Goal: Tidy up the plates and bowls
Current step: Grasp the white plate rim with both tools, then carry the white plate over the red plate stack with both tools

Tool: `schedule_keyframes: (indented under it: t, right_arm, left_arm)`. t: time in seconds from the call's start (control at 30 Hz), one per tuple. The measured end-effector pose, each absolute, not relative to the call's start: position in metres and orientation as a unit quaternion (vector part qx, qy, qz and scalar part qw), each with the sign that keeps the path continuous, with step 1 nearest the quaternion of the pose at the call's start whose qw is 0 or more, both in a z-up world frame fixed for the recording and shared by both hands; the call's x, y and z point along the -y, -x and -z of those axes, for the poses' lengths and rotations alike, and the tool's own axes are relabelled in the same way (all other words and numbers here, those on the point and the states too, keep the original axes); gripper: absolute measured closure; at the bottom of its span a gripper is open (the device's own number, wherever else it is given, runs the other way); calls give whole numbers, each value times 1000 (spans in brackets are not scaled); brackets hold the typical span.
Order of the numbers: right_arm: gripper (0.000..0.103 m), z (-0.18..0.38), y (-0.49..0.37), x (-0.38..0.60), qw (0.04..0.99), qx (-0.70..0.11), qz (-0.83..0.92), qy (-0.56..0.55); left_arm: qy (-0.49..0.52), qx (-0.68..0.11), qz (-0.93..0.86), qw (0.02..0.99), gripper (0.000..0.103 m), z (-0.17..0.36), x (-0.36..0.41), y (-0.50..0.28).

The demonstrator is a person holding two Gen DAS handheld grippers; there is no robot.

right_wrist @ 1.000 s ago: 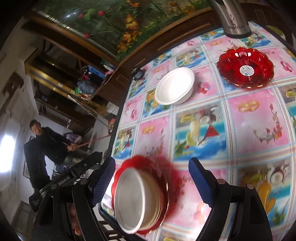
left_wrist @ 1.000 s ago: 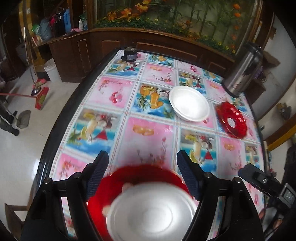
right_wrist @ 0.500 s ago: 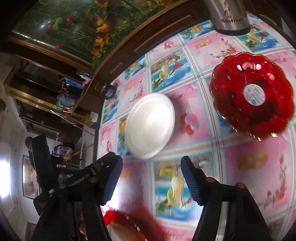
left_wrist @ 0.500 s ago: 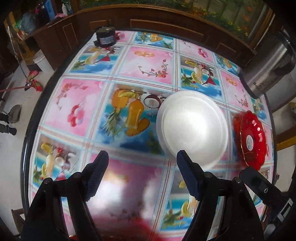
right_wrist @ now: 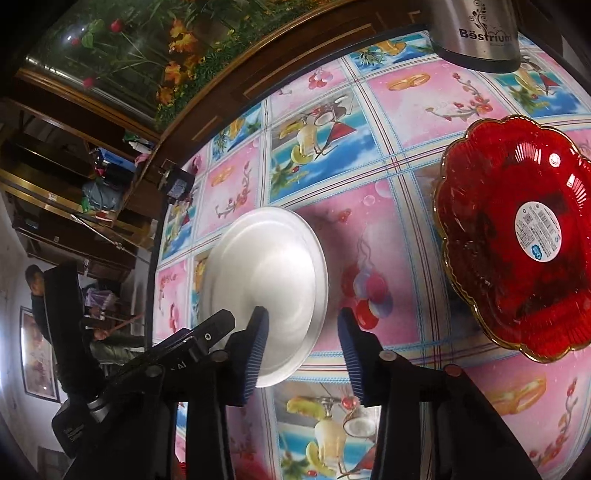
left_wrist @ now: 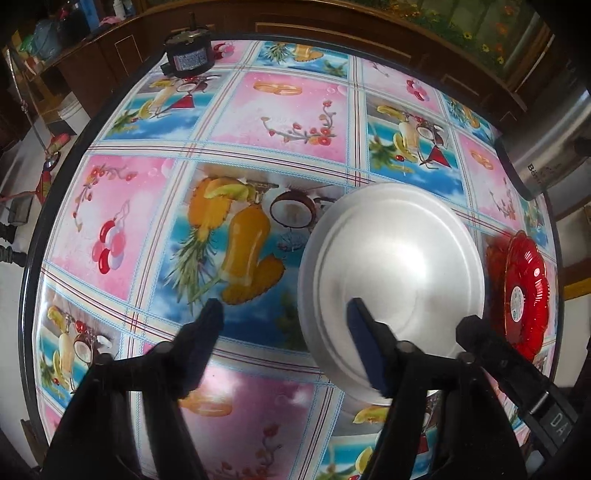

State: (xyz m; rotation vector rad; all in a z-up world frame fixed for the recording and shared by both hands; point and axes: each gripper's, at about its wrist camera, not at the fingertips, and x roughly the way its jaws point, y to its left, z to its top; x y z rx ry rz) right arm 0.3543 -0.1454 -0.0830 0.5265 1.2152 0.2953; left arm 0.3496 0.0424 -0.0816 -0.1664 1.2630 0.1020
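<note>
Fruit-print oilcloth covers the desk; wooden cabinets sit behind it and a steel kettle at the far edge.

Your left tongs hang spread over the white round foam plate, jaws closing: one finger is over the plate's middle, the other over bare cloth at 9 o'clock of the plate's near-left rim. Nothing is pinched.

Your right tongs straddle the same plate's rim at its 5 o'clock, jaws closing. The rim is between them, but the pads don't look to be pressing yet.

Step in hand, as I read it: picking up the white plate to stack or group it. Next move calls for finishing the squeeze on the rim, then lifting level, since foam looks light and bendy. Keep both tongs from fighting over one plate.

Red scalloped clear-plastic dish sits just beside the white plate, at 3 o'clock of it in the left view. It's empty except for a round label in its centre. White plate is empty too.

Small black cylinder is at 11 o'clock, well apart.
</note>
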Motion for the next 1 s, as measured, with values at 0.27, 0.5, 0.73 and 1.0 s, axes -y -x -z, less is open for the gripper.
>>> schedule_keyframes:
  t: [0.27,0.5,0.73,1.0]
  right_arm:
    - [94,91,-355,137,781,-567,-134,-223]
    - [94,88,-344,142,786,-562,-135,-221]
    - [94,68,-321,144,798,-546,-143,-212]
    - [94,49,-291,147,810,-530,-147,-205]
  left_arm:
    - [59,-592,-34,803,87,85,-31,-347]
    - [49,-583,-26,811,88,75,-27,-332]
    - [45,-566,-22,823,88,57,-25,-308]
    - [47,-553,-16,832,88,42,-22,-279]
